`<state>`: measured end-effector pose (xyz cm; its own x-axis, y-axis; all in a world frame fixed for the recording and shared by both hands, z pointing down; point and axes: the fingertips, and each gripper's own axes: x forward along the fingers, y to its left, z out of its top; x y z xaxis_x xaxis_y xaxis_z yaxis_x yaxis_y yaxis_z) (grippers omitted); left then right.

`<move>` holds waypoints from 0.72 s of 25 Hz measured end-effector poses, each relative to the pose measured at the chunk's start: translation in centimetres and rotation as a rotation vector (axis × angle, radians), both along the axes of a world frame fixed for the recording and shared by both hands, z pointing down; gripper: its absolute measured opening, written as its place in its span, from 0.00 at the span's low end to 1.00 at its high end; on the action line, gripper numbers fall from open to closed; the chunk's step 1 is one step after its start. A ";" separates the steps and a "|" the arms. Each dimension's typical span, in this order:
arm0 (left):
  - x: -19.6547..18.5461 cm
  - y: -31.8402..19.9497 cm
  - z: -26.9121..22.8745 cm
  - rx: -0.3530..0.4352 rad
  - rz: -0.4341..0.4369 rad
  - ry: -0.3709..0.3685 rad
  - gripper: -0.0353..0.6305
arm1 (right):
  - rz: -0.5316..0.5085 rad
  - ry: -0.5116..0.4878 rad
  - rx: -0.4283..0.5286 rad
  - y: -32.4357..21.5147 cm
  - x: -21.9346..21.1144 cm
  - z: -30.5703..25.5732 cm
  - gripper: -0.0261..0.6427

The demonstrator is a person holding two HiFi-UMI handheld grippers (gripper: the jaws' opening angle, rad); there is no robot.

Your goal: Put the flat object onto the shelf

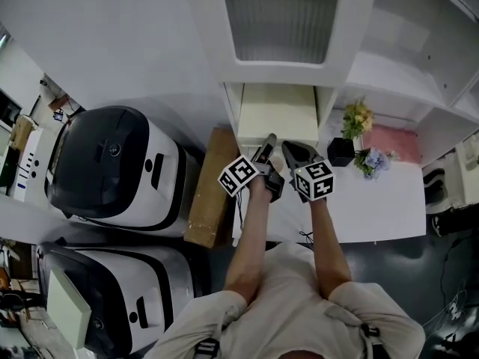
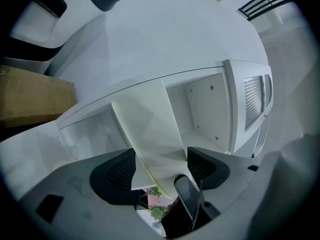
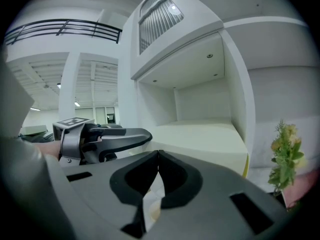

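Flat object [image 1: 277, 114], a cream board, lies in the lower open compartment of the white shelf [image 1: 325, 114], with its near edge at the compartment's mouth. Left hand-held gripper [image 1: 267, 152] is at that near edge: released, jaws spread wide, the board's near end between them and not clamped. The left gripper view is turned on its side, so one jaw sits below the board and one above. Right hand-held gripper [image 1: 293, 154] is just beside the left one, clenched, jaws tip to tip with nothing between them, pointing into the same compartment. White worktop [image 1: 389, 200] to the right carries a black pot [image 1: 340, 152] and small flowers [image 1: 358, 118]. Cardboard box [image 1: 209, 189] stands left of the shelf.
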<state>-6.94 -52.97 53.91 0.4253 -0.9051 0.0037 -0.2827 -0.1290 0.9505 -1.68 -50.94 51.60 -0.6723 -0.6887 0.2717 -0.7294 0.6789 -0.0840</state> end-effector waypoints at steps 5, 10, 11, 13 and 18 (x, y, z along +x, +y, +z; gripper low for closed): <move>-1.4 1.2 -0.1 0.002 -0.033 -0.071 0.52 | 0.023 -0.011 0.009 0.4 0.1 -0.6 0.14; -3.0 3.2 -1.0 0.027 -0.082 -0.235 0.52 | 0.032 -0.012 0.017 2.0 0.9 -0.7 0.14; -3.3 3.7 -1.3 0.035 -0.093 -0.284 0.52 | 0.032 -0.007 0.016 2.4 1.1 -0.7 0.14; -3.8 4.8 -2.2 0.057 -0.119 -0.368 0.52 | 0.028 0.007 0.015 3.5 1.5 -0.7 0.14; -3.3 7.9 -4.2 0.112 -0.137 -0.569 0.52 | 0.069 -0.014 0.020 5.8 3.8 -1.6 0.14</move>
<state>-10.24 -45.10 49.70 0.2641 -0.9595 0.0984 -0.7651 -0.1462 0.6271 2.09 -45.17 50.02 -0.6266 -0.7388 0.2481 -0.7735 0.6285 -0.0818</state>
